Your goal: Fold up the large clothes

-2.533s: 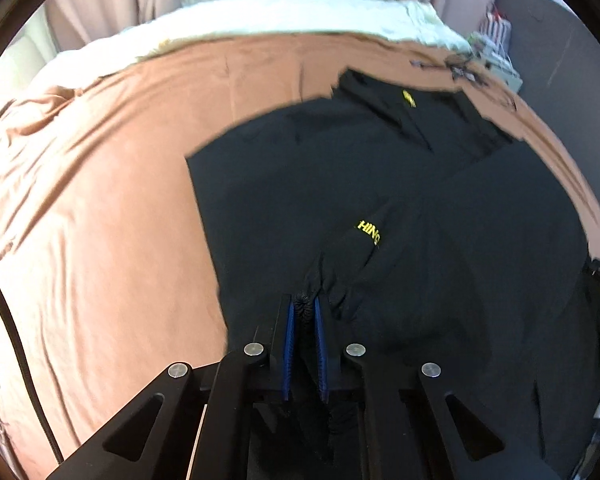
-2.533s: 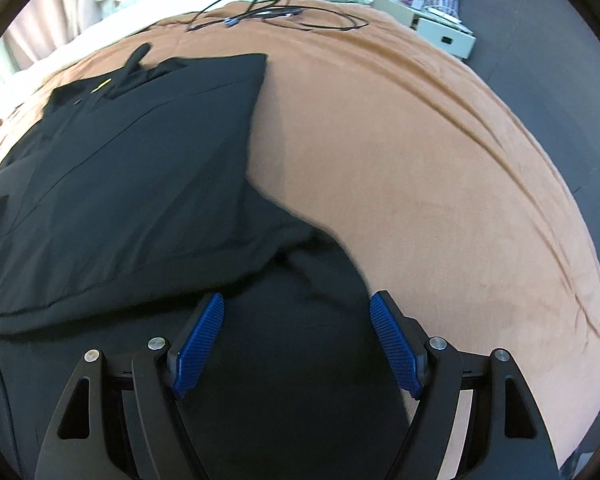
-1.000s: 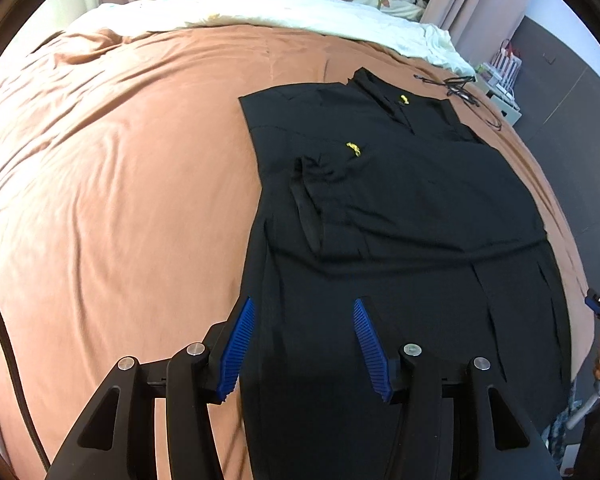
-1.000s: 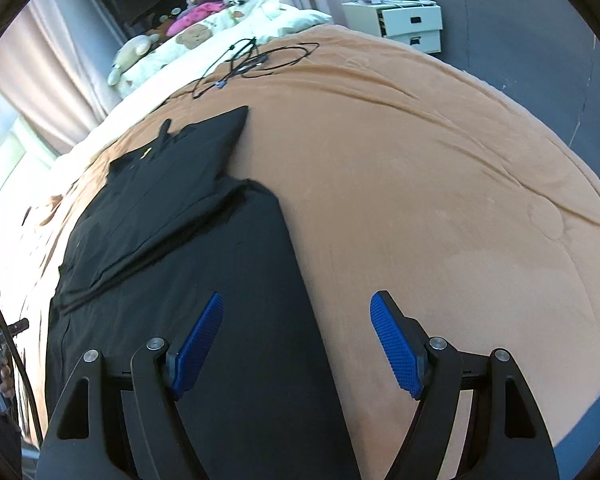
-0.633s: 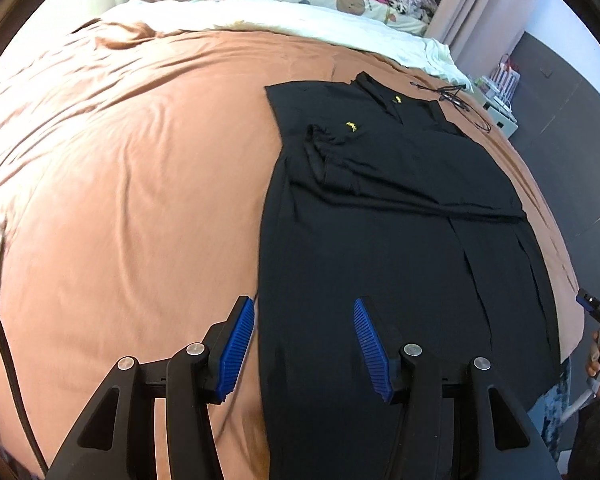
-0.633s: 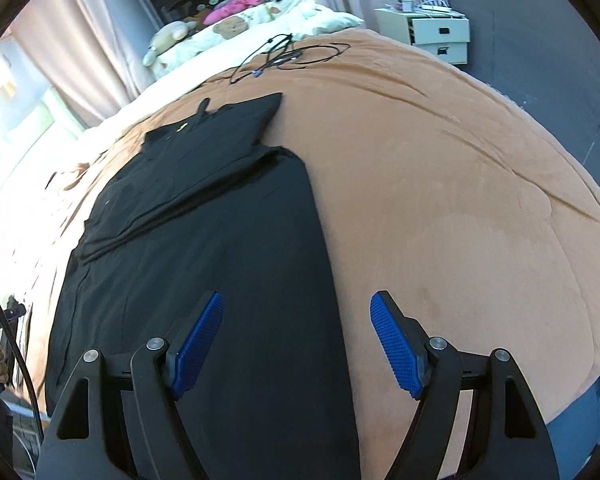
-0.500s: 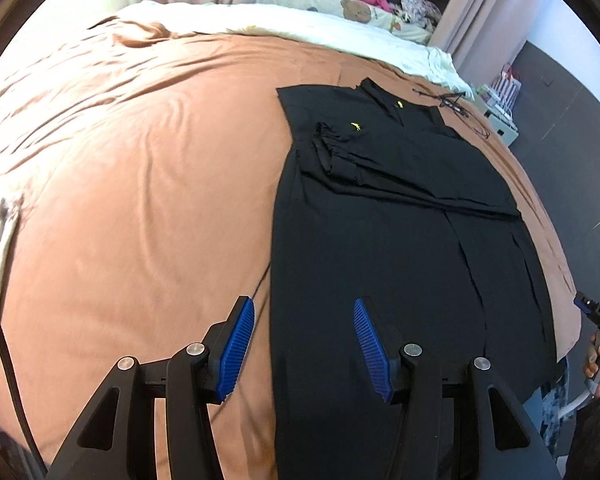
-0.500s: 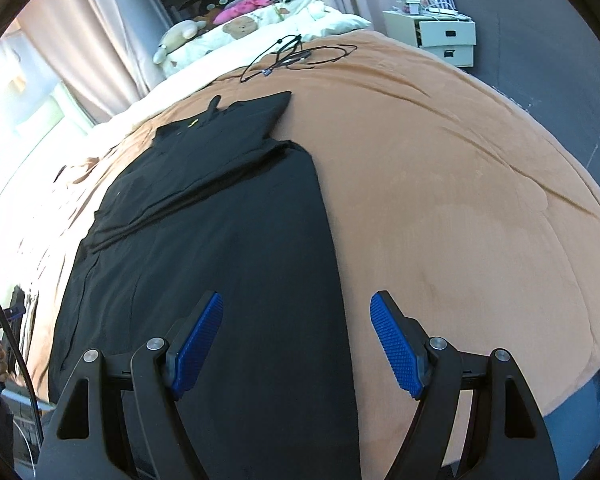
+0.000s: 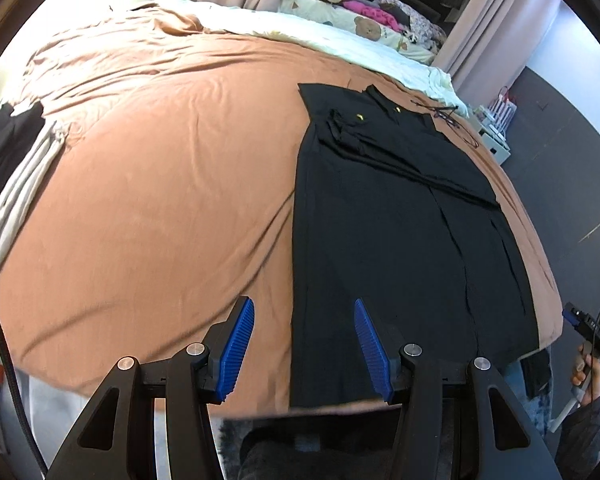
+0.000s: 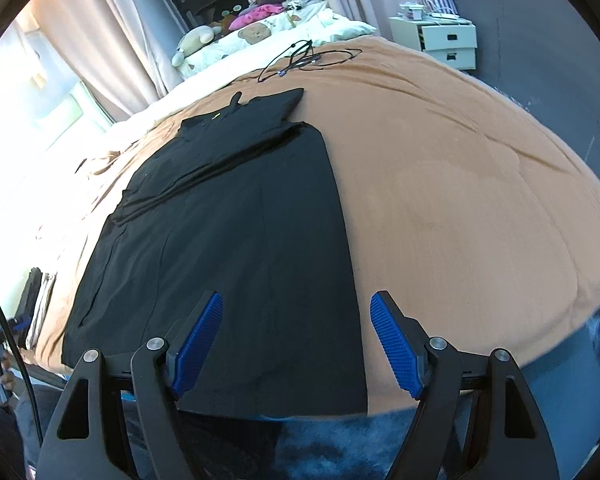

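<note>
Brown bedspread (image 9: 160,184), black garment (image 9: 380,240) flat w/ sleeves now folded in; both grippers (image 9: 304,344) (image 10: 296,344) apart, pulled back, empty.

Black garment (image 9: 380,240) hem at the near bed edge is blurred in the left wrist view, partly behind the left gripper (image 9: 304,344) body. Yellow marks (image 9: 359,117) near the collar too small to read. Folded grey and black clothes (image 9: 16,168) cut off at frame edge. Nightstand (image 10: 446,40) clutter unresolvable. Hand (image 9: 590,376) at right edge only partly visible.
</note>
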Tool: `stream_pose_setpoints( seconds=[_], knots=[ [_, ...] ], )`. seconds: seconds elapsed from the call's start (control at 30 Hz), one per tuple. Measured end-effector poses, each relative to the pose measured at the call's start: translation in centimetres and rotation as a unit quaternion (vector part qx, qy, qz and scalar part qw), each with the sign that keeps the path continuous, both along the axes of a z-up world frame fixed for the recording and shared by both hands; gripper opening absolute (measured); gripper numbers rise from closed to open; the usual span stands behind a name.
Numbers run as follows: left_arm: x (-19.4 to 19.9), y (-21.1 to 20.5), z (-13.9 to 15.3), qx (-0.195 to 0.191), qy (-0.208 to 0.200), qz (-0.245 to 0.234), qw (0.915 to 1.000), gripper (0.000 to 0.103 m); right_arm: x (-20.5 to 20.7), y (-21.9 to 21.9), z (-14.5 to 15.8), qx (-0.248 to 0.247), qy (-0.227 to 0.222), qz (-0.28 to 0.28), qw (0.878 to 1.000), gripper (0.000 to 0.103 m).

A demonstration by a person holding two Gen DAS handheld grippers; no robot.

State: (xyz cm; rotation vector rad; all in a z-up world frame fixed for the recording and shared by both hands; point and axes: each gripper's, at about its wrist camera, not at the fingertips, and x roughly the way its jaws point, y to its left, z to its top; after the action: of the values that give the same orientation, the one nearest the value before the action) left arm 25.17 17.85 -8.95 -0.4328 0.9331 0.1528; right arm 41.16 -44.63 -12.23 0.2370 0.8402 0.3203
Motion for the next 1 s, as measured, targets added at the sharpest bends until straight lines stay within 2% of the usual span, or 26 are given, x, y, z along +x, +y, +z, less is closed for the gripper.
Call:
stream_pose_setpoints(
  seconds=[0.07,0.33,0.43,0.53,0.6,0.63,0.7,0.73,0.77,0.83,0.93,1.0],
  knots=[
    [-1.4,-0.5,-0.6,0.003,-0.001,-0.004,1.0000,0.054,-1.0,-0.4,-0.2,0.002,0.000,-0.005,1.000,0.075],
    [-5.5,-1.5,-2.9,-0.027,-0.008,-0.005,0.9996,0.054,-4.7,-0.7,0.3,-0.001,-0.017,-0.016,1.000,0.075],
    [-6.4,-1.6,-3.5,-0.039,-0.012,-0.002,0.9992,0.054,-4.9,-0.2,0.2,-0.010,-0.023,-0.008,1.000,0.075],
    [-6.7,-1.5,-4.1,-0.050,-0.014,0.005,0.9987,0.054,-4.4,-0.1,-1.1,-0.004,-0.010,-0.007,1.000,0.076],
    [-6.5,-1.5,-4.5,-0.055,-0.012,0.008,0.9984,0.057,-4.2,-0.2,-1.8,-0.005,-0.007,-0.010,1.000,0.080],
    [-6.2,-1.6,-4.7,-0.049,-0.012,0.006,0.9987,0.063,-4.1,-0.3,-2.1,-0.010,-0.006,-0.015,1.000,0.082],
    [-5.8,-1.8,-4.8,-0.030,-0.015,0.006,0.9994,0.083,-3.7,-0.2,-2.8,-0.022,0.001,-0.022,1.000,0.084],
    [-5.6,-1.8,-4.9,-0.028,-0.018,0.009,0.9994,0.093,-3.6,0.0,-2.8,-0.023,0.002,-0.021,1.000,0.088],
    [-5.3,-1.8,-5.0,-0.032,-0.021,0.009,0.9992,0.096,-3.4,0.2,-3.0,-0.028,0.001,-0.020,0.999,0.091],
    [-4.4,-1.7,-5.2,-0.040,-0.021,0.005,0.9990,0.096,-2.9,0.3,-2.9,-0.036,0.000,-0.021,0.999,0.103],
    [-2.9,-1.7,-5.6,-0.025,-0.011,0.001,0.9996,0.096,-2.2,0.5,-2.7,-0.036,0.000,-0.024,0.999,0.103],
    [-2.0,-1.6,-6.0,-0.030,-0.006,-0.001,0.9995,0.096,-1.8,0.8,-2.7,-0.030,-0.001,-0.020,0.999,0.103]
  ],
)
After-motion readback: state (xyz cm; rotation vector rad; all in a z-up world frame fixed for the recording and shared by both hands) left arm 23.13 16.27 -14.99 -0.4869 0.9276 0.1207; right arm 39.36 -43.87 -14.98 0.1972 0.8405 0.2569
